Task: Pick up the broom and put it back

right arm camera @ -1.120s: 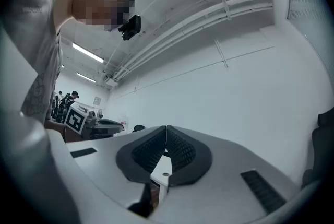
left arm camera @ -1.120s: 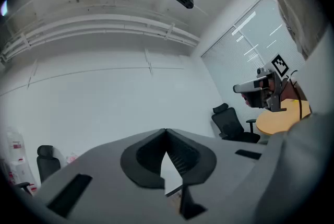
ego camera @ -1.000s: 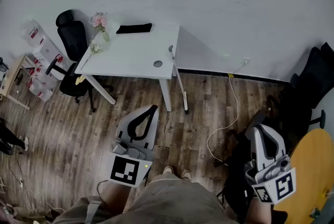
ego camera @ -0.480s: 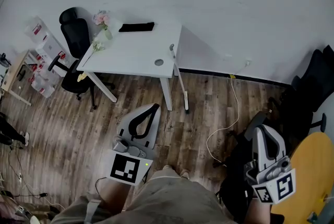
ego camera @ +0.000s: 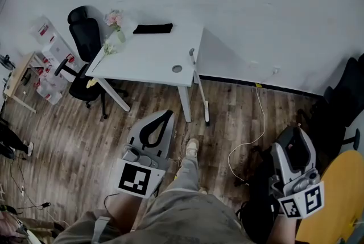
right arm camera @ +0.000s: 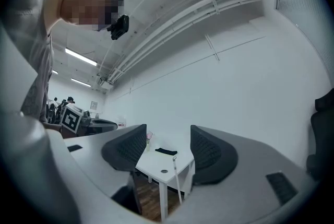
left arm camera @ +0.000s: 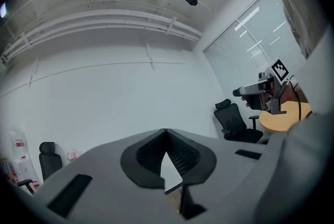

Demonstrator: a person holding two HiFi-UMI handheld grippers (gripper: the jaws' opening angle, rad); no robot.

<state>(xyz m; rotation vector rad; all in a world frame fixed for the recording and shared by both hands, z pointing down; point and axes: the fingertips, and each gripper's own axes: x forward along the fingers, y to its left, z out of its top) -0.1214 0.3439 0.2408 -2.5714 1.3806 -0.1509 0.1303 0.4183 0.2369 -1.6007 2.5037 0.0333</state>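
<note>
Looking down from the head view, I see my left gripper (ego camera: 167, 118) low in the middle of the frame, over the brown wood plank floor (ego camera: 74, 123). Its two jaws are pressed together at the tips, and nothing is between them. My right gripper (ego camera: 296, 136) is at the lower right, beside the round yellow table top (ego camera: 335, 180). Its jaws are opening and stand wide apart, with only air between them.

The white rectangular desk (ego camera: 148, 58) stands in the upper middle, near the plain white wall (ego camera: 256, 9). A thin white pole (ego camera: 200, 89) leans on the desk's right edge with its foot on the floor. I think this is the broom's handle, but it is so thin that I can't make out a brush head. It is well apart from both grippers.

A black office chair (ego camera: 85, 32) sits at the desk's left end. Some pink flowers (ego camera: 114, 19) and a flat black thing (ego camera: 152, 29) lie near the desk's back edge. A white cable (ego camera: 250, 135) curls on the floor between the desk and my right gripper. A light shoe (ego camera: 192, 148) shows just right of my left gripper.
</note>
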